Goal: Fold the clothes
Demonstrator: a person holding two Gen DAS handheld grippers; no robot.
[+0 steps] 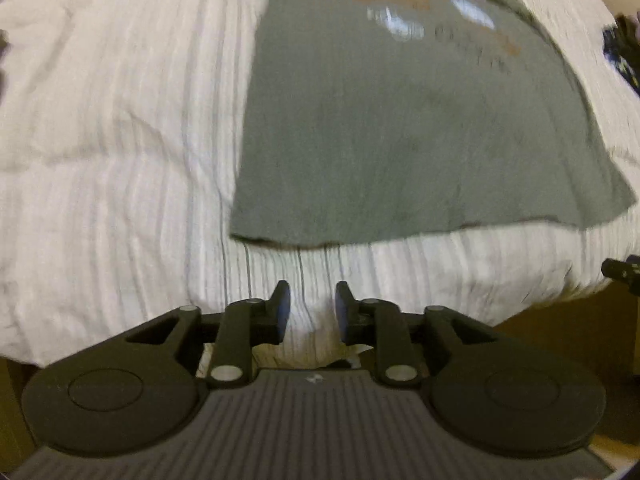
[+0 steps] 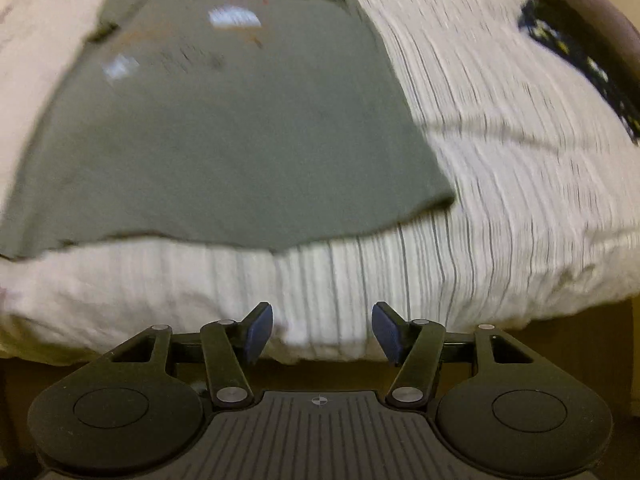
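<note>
- Shirt: grey-green t-shirt [image 1: 400, 120] lies flat, print side up, on striped white bedding [image 1: 120, 160]; hem faces both grippers, neck at the far end. Looks spread out ready for the first fold.
- Left gripper [image 1: 309, 307]: jaws part open, narrow gap, nothing between them; above the bedding, short of the hem.
- Right gripper [image 2: 322, 330]: jaws wider apart, empty, also short of the hem.
- Dark patterned cloth [image 2: 580, 52] sits far right, well apart from the shirt.
- Both views motion-blurred.
</note>
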